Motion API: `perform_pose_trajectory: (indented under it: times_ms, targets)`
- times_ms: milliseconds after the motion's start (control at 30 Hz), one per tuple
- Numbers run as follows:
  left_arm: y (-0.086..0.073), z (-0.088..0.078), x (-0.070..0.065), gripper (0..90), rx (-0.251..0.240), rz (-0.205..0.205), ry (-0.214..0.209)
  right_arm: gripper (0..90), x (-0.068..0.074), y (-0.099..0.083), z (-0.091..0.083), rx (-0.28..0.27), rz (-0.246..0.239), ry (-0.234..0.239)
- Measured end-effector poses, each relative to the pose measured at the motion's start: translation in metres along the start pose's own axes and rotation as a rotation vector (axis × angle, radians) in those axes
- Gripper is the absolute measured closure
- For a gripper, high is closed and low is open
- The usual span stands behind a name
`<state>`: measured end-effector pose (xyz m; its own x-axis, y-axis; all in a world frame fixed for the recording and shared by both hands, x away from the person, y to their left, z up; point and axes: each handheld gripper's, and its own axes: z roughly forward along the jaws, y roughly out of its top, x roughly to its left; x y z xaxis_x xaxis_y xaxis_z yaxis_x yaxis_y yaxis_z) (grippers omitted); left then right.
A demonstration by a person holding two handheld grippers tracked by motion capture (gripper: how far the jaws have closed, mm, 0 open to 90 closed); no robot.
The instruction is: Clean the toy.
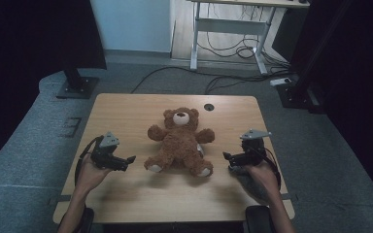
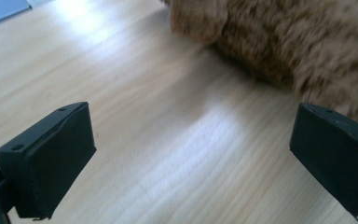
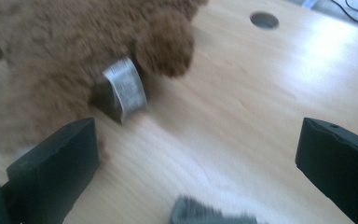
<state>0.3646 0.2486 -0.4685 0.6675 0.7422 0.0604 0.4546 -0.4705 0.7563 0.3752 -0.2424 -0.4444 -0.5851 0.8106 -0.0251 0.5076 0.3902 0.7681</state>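
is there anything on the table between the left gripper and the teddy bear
No. In the high view, only bare wooden table lies between the open left gripper and the teddy bear. The left gripper view shows bare wood there too.

Dim light is falling on the worktop (image 1: 126, 194) in the high view, its corners sinking into black. In both gripper views, glare is streaking the wood while the teddy bear's (image 2: 284, 42) fur is blurring; soft shadows are pooling beneath it.

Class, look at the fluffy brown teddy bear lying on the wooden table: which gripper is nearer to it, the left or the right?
Left, narrowly. The left gripper sits open just beside the fluffy brown teddy bear's near foot; the right gripper is open and slightly farther off its other side.
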Motion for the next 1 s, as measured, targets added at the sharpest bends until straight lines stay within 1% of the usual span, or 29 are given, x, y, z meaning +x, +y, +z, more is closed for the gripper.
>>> perform_pose_trajectory:
  times_ms: [133,200,267,367,533,600,667,733,767,833,1000]
  targets:
    - [-0.015,0.005,-0.001,0.0,0.004,-0.034,-0.018,0.0,-0.004,-0.021,-0.002,-0.001,0.038,-0.005]
    - [-0.023,0.01,-0.002,0.0,0.014,-0.041,-0.016,0.0,-0.006,-0.035,-0.001,0.01,0.055,-0.017]
    - [-0.03,0.015,-0.004,0.0,0.021,-0.053,-0.024,0.0,-0.008,-0.044,0.002,0.016,0.068,-0.025]
    - [-0.038,0.023,-0.006,0.0,0.034,-0.06,-0.035,0.0,-0.01,-0.061,0.008,0.032,0.089,-0.039]
    - [-0.048,0.037,-0.01,0.0,0.069,-0.053,-0.047,0.0,-0.012,-0.084,0.022,0.059,0.128,-0.033]
    - [-0.052,0.042,-0.012,0.0,0.087,-0.053,-0.053,0.0,-0.012,-0.092,0.03,0.083,0.126,-0.043]
    - [-0.055,0.047,-0.013,0.0,0.105,-0.055,-0.063,0.0,-0.012,-0.097,0.036,0.096,0.114,-0.052]
    - [-0.057,0.051,-0.014,0.0,0.121,-0.048,-0.059,0.0,-0.011,-0.103,0.043,0.12,0.084,-0.073]
    - [-0.058,0.052,-0.015,0.0,0.126,-0.049,-0.063,0.0,-0.01,-0.104,0.044,0.11,0.072,-0.08]
    - [-0.058,0.054,-0.017,0.0,0.138,-0.037,-0.061,0.0,-0.01,-0.105,0.044,0.107,0.072,-0.078]
    - [-0.058,0.054,-0.017,0.0,0.138,-0.043,-0.056,0.0,-0.01,-0.106,0.044,0.097,0.075,-0.079]
